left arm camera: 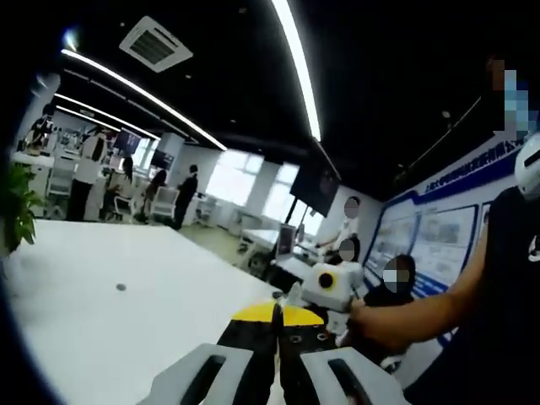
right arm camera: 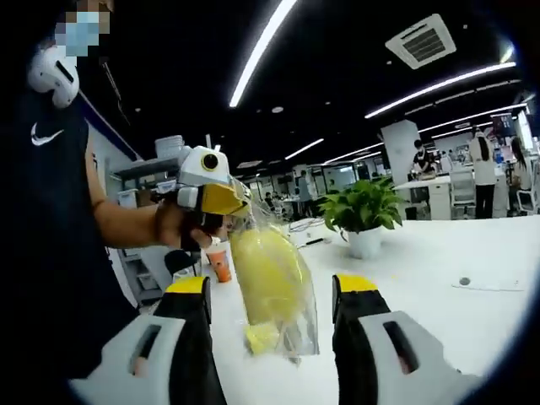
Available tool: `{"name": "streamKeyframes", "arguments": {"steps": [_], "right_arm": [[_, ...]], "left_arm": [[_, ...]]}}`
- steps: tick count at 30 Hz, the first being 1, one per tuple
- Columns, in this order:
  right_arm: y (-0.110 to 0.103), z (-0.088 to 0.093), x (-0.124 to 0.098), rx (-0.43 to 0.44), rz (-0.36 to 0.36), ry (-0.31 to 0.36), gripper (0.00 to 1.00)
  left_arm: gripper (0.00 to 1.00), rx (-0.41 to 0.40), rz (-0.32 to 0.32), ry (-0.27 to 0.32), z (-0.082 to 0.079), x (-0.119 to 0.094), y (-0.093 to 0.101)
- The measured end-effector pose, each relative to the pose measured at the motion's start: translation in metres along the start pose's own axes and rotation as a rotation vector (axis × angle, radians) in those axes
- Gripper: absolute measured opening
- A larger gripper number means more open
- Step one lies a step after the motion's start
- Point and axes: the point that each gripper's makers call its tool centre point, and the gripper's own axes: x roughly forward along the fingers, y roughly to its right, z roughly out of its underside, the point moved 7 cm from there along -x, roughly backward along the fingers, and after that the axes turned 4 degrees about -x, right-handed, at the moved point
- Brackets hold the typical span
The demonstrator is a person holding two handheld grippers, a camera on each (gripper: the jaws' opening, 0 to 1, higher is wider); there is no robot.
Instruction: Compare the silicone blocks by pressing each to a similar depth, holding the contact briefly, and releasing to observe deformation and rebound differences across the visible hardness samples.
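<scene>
A clear plastic bag (right arm camera: pixel 272 283) with yellow silicone pieces inside hangs over the white table (right arm camera: pixel 422 278). In the right gripper view my left gripper (right arm camera: pixel 239 202), held in a person's hand, pinches the bag's top between its yellow tips. In the left gripper view my left gripper (left arm camera: pixel 278 319) has its yellow-tipped jaws pressed together. My right gripper (right arm camera: pixel 272 291) stands open, one jaw on each side of the hanging bag and apart from it. The right gripper (left arm camera: pixel 310 297) comes in from the right in the left gripper view, close to the left jaw tips.
A potted plant (right arm camera: pixel 363 211) and an orange cup (right arm camera: pixel 221 263) stand on the table, which has a small dark dot (left arm camera: pixel 121 287). A person's arm (left arm camera: pixel 422 312) reaches in at the right. People and desks (left arm camera: pixel 93 169) fill the office behind.
</scene>
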Motion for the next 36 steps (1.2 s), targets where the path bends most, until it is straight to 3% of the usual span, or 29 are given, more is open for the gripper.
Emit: {"name": "streamKeyframes", "arguments": {"steps": [8,14,26,29,36], "right_arm": [[-0.006,-0.005,0.007,0.010,-0.021,0.031,0.30],[-0.008,-0.010,0.009,0.030,-0.042,0.038,0.23],[-0.016,-0.011,0.009,0.114,-0.057,-0.021,0.13],[-0.017,-0.009,0.008,0.146,-0.052,-0.063,0.10],[-0.024,-0.007,0.011,0.181,-0.074,-0.092,0.06]], "left_arm": [[0.00,-0.038,-0.002,0.019,0.000,0.003,0.008],[0.00,-0.030,-0.007,0.039,-0.005,-0.001,0.008],[0.00,-0.023,-0.016,0.045,-0.003,-0.004,0.008],[0.00,-0.016,-0.025,0.052,0.002,-0.006,0.007],[0.00,0.061,-0.029,0.073,0.004,-0.012,0.008]]}}
